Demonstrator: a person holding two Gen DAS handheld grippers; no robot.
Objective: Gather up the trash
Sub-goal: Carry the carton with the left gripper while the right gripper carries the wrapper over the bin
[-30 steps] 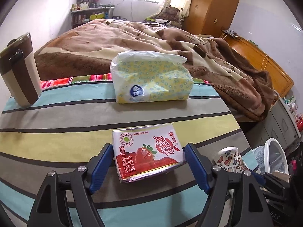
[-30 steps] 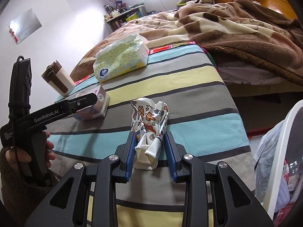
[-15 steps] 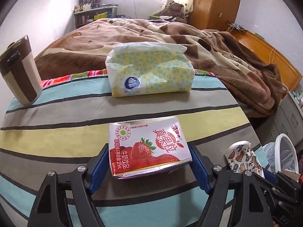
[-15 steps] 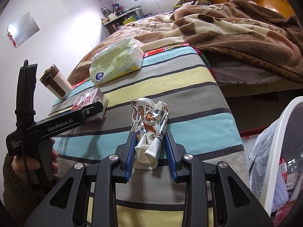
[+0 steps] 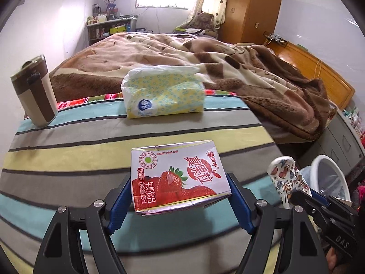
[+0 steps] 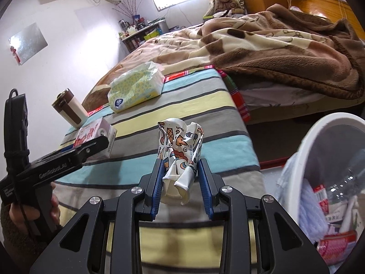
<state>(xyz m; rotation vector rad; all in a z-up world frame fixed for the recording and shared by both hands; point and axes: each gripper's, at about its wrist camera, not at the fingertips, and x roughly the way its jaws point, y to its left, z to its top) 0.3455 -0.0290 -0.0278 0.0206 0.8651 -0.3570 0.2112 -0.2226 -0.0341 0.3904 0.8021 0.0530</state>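
Two grippers each clamp a piece of trash above the striped cloth (image 5: 68, 141). Going left to right in the left wrist view, a brown and cream travel mug (image 5: 34, 91) stands upright at the far left edge of the cloth, a yellow tissue pack (image 5: 163, 94) lies at the far edge near the brown blanket (image 5: 228, 68), and the left gripper (image 5: 180, 199) presses its blue pads against both ends of a strawberry milk carton (image 5: 178, 178), printed face up. At the right edge, this view catches the crumpled paper cup (image 5: 287, 178) from the side and the white trash bin (image 5: 328, 178) beyond it, lower than the cloth.

The right wrist view shows what the other cannot. At its left, the person's hand (image 6: 52, 207) grips the handle of the left gripper, whose dark finger crosses in front of the carton (image 6: 91, 132), so the carton's far side is hidden. In the middle, the right gripper (image 6: 181, 175) squeezes the paper cup (image 6: 180, 150), its base toward the camera and its crushed mouth pointing away. At the right, the bin's (image 6: 301, 150) inside is open to view: a plastic liner, a clear bottle and red printed wrappers.
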